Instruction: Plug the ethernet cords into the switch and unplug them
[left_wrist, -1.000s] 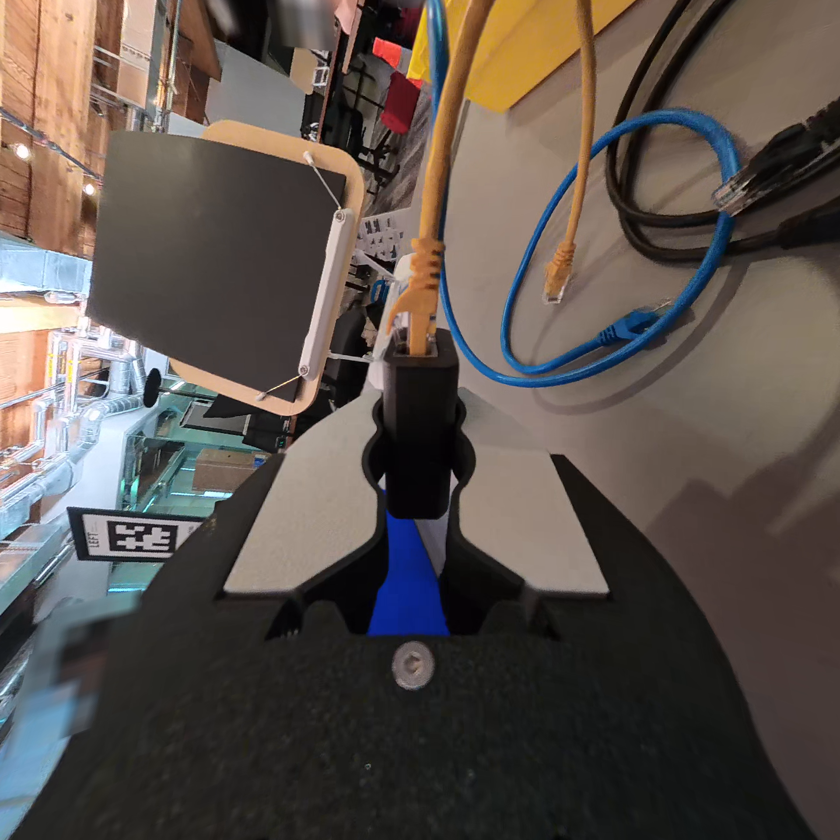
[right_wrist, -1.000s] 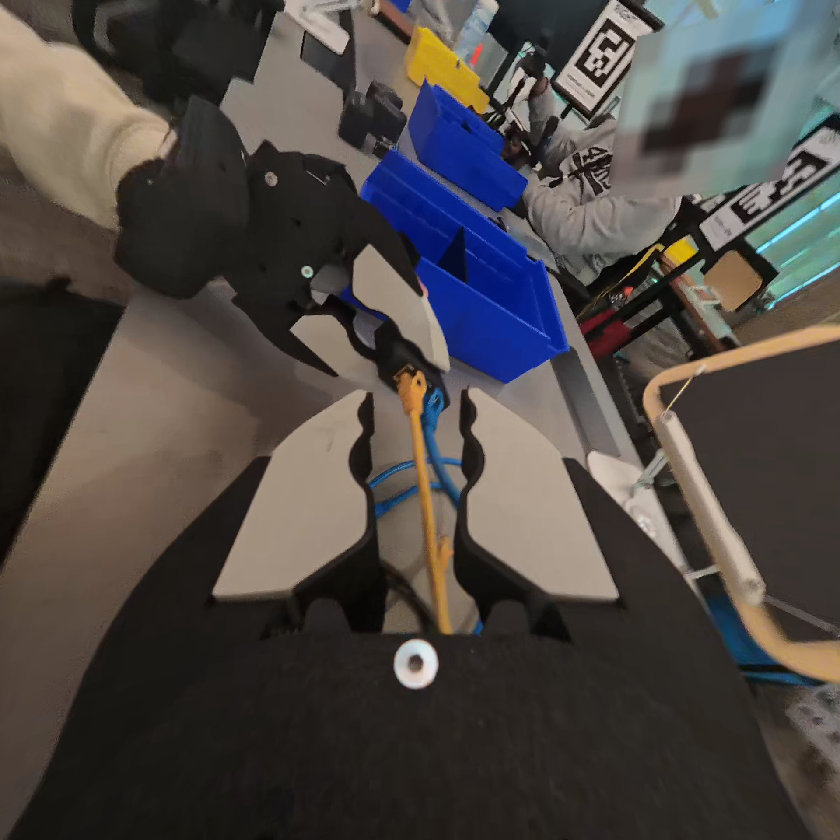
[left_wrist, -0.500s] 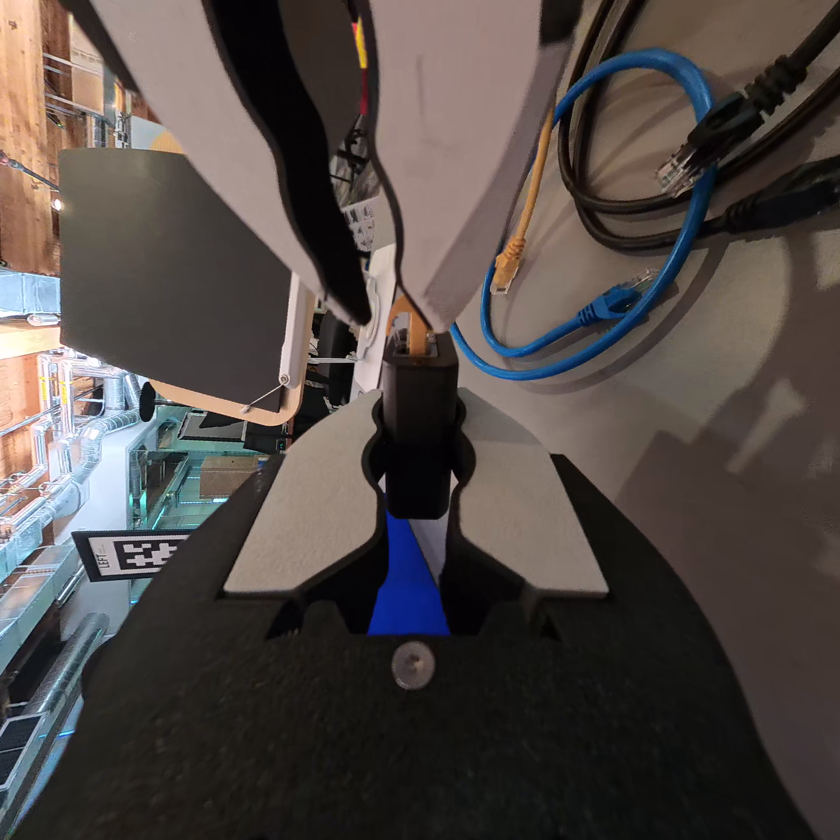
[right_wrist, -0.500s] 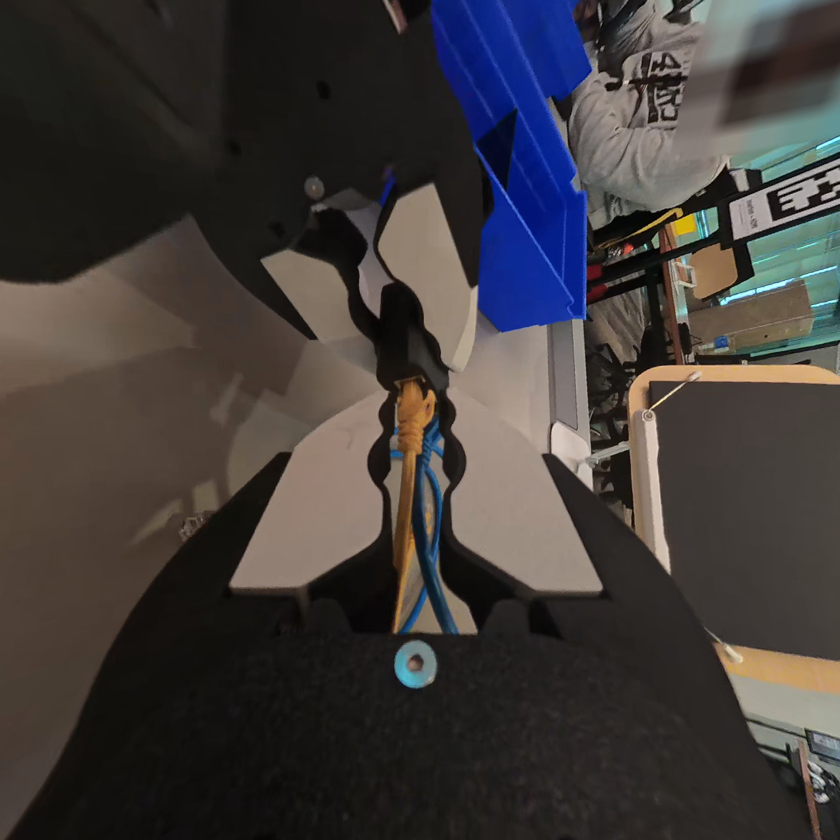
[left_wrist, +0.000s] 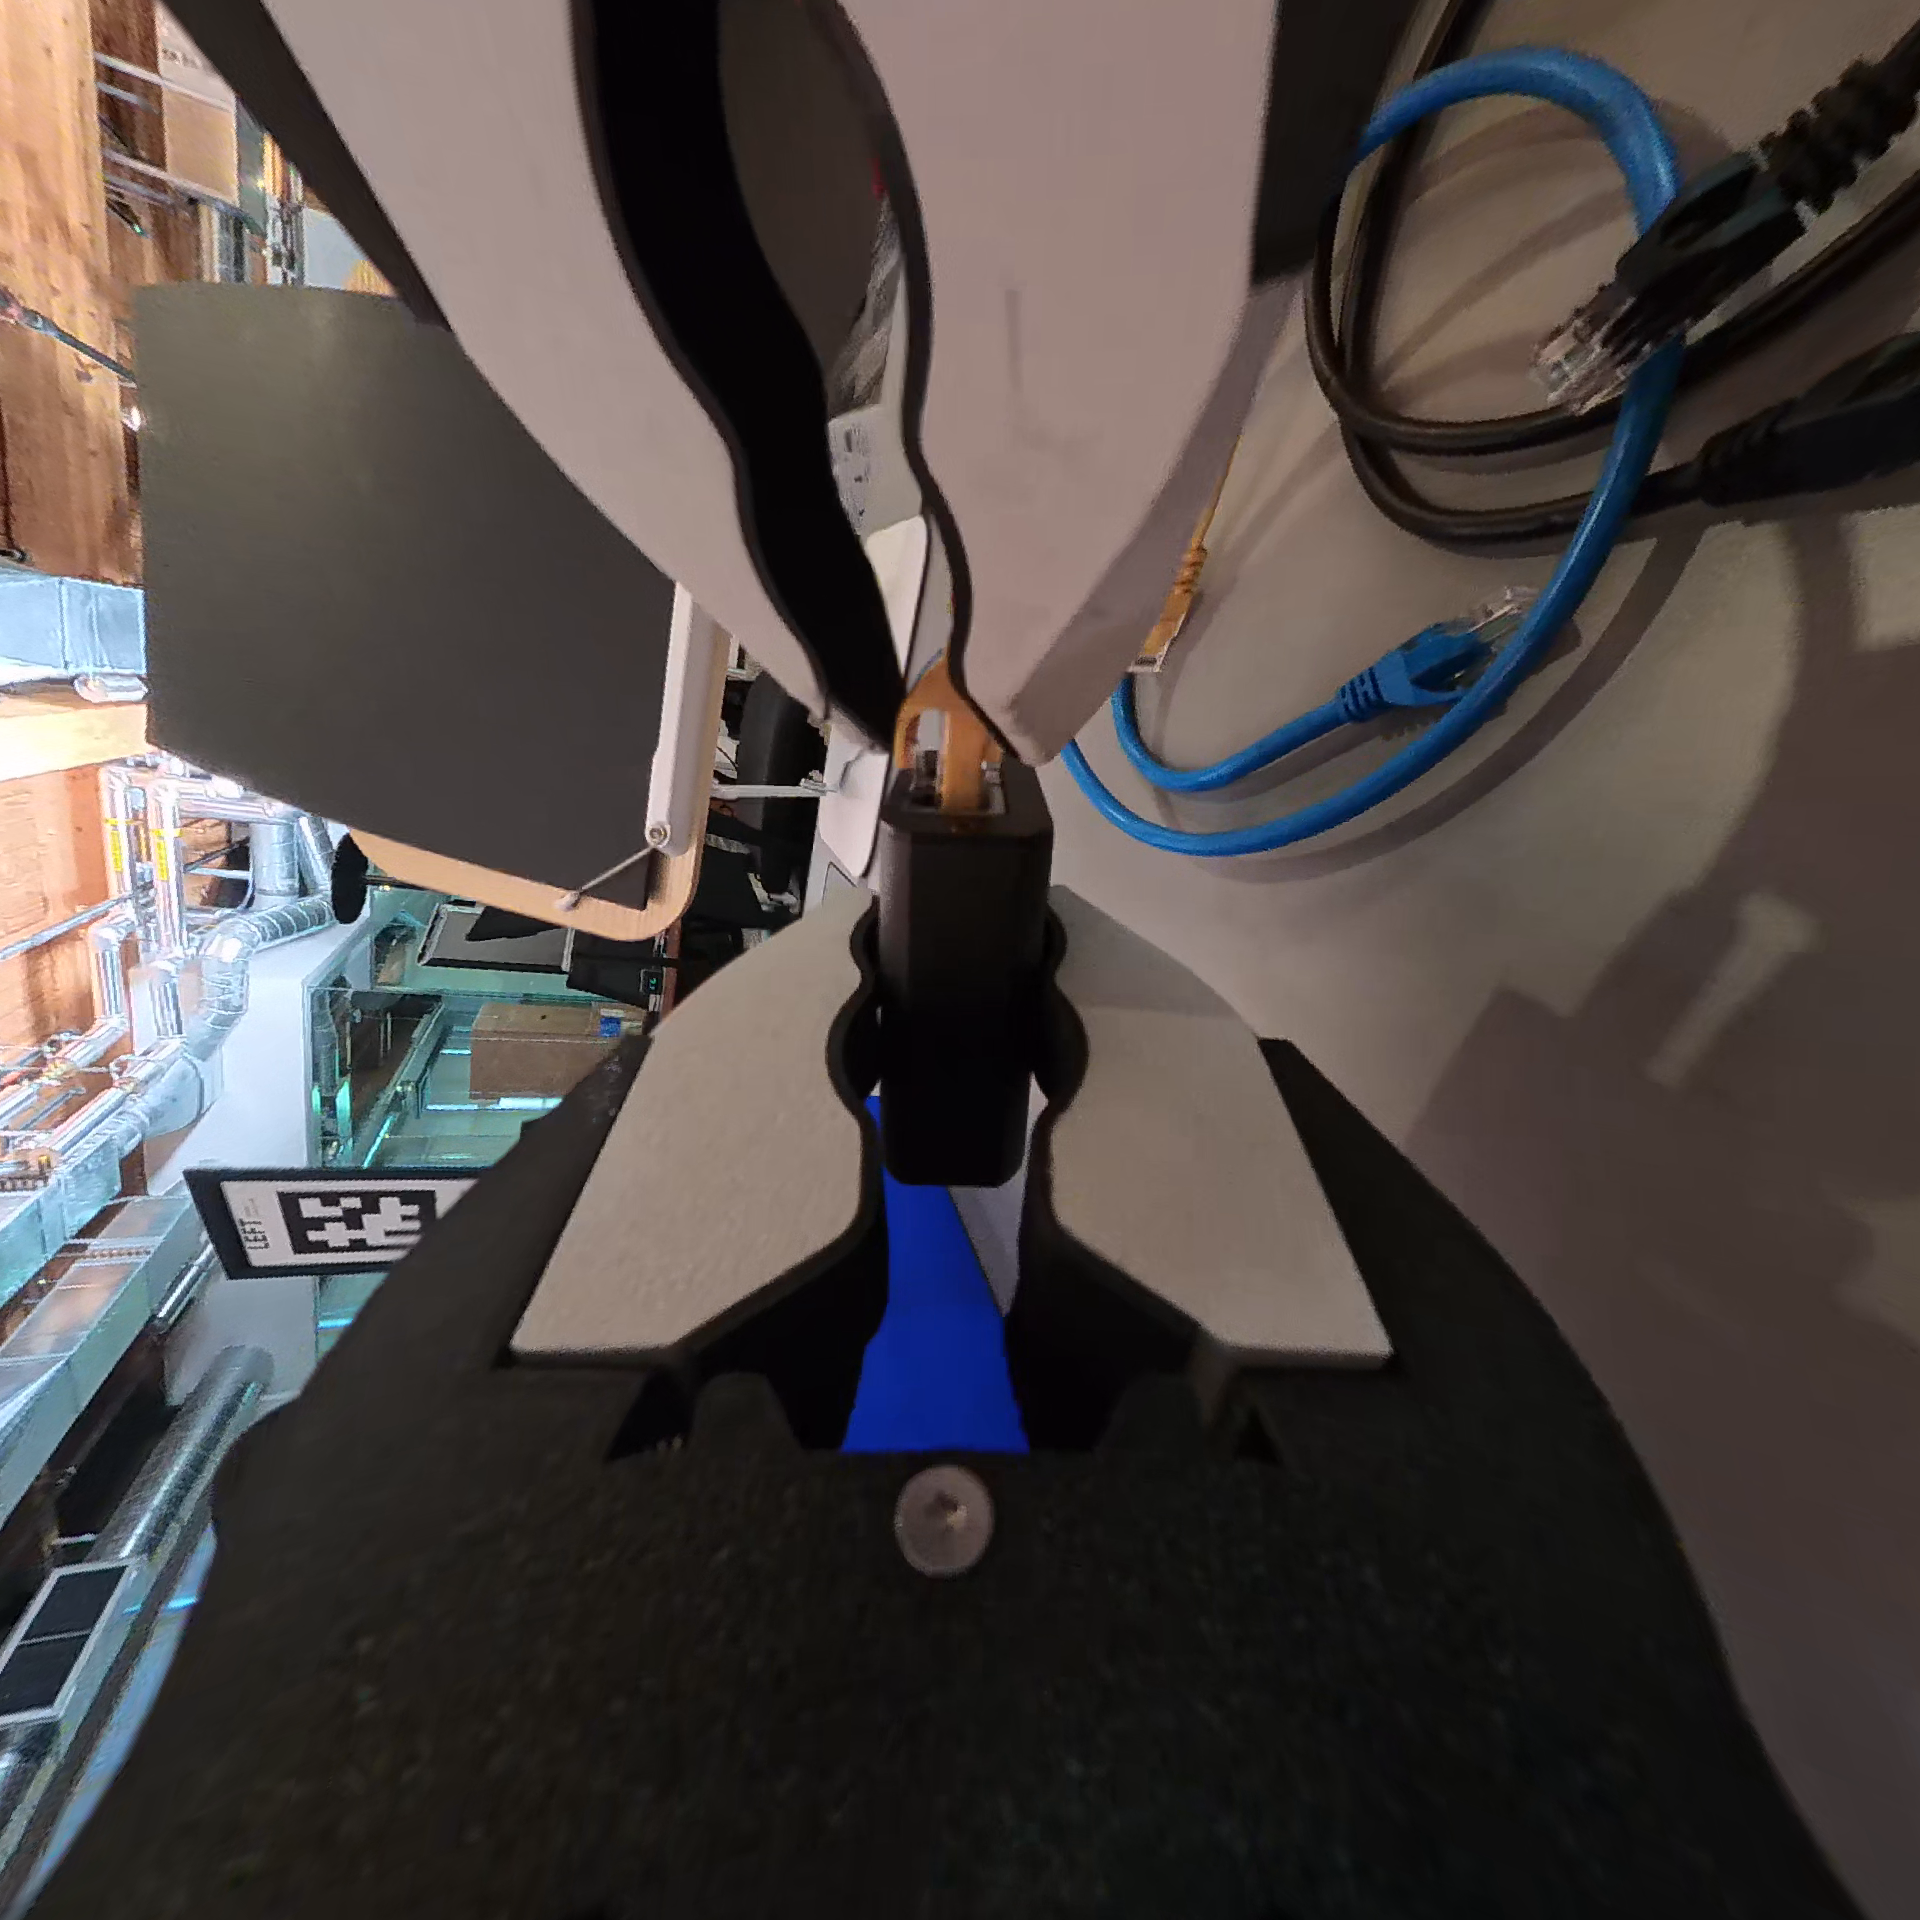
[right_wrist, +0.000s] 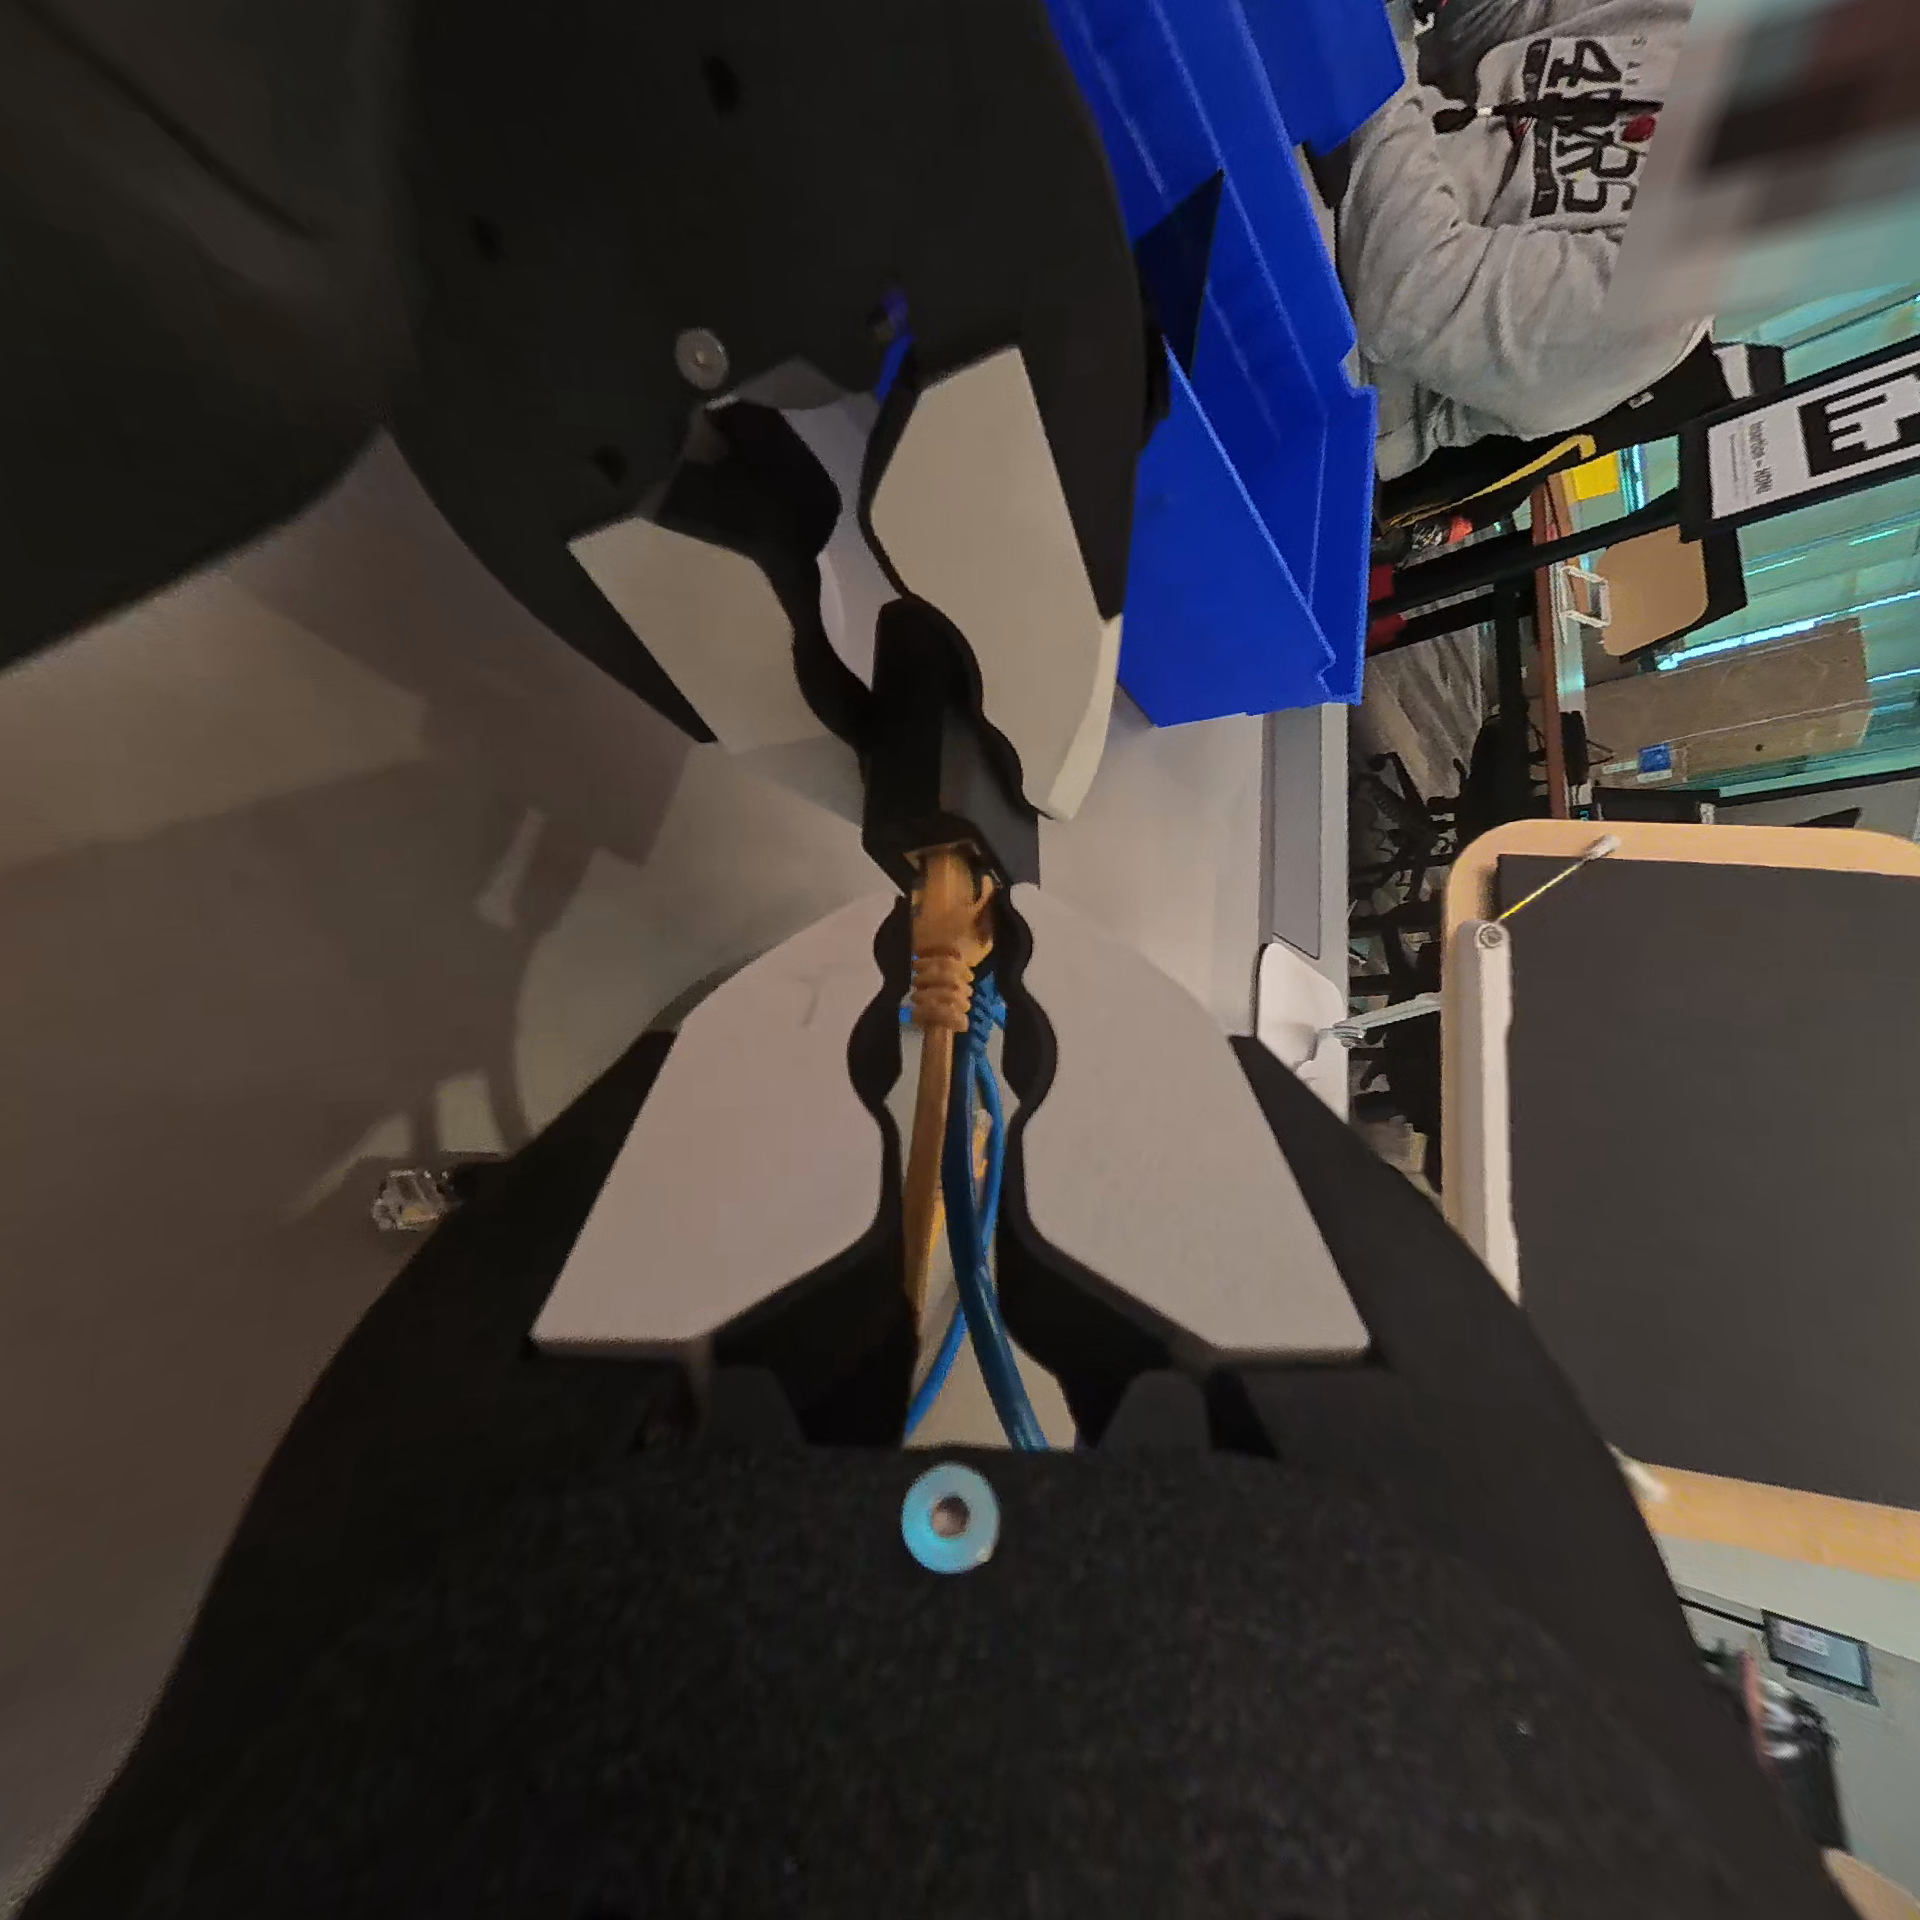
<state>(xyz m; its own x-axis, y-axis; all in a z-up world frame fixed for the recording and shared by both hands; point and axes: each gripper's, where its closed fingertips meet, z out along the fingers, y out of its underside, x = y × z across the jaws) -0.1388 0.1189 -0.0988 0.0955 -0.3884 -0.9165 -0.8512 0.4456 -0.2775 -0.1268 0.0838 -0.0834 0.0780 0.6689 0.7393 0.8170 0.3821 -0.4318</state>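
- Step in hand, as I read it: unplug. The orange cord (right_wrist: 940, 997) is seated in the switch (left_wrist: 961, 977), and you're lined up to pull it out.
- Left gripper (left_wrist: 961, 1023): clenched on the switch, a small black block pinched between the wavy inner edges of the fingers, port end facing away from that camera.
- Right gripper (right_wrist: 951, 997): fingers closed in tight around the orange cord's ribbed boot, right at the port mouth. A blue cord (right_wrist: 982, 1143) runs through the same gap beside it. Whether the pads are really biting the boot or just bracketing it, I can't tell.
- Whether the blue cord is plugged in too: can't tell, its end is hidden behind the orange boot.
- Next move calls for: latch tab pressed before you pull, then a straight pull along the port axis while the left holds firm. Pulling at an angle risks the switch twisting out of the grip.
- Materials: switch is matte, hard, boxy with rounded corners. Boots are soft ribbed rubber and will give under squeeze. Finger faces are flat pale grey on black bodies.
- Spare on the grey tabletop (left_wrist: 1558, 935): a looped blue cord (left_wrist: 1600, 499) with clear plugs, and black cables (left_wrist: 1455, 478), glossy round jacket.
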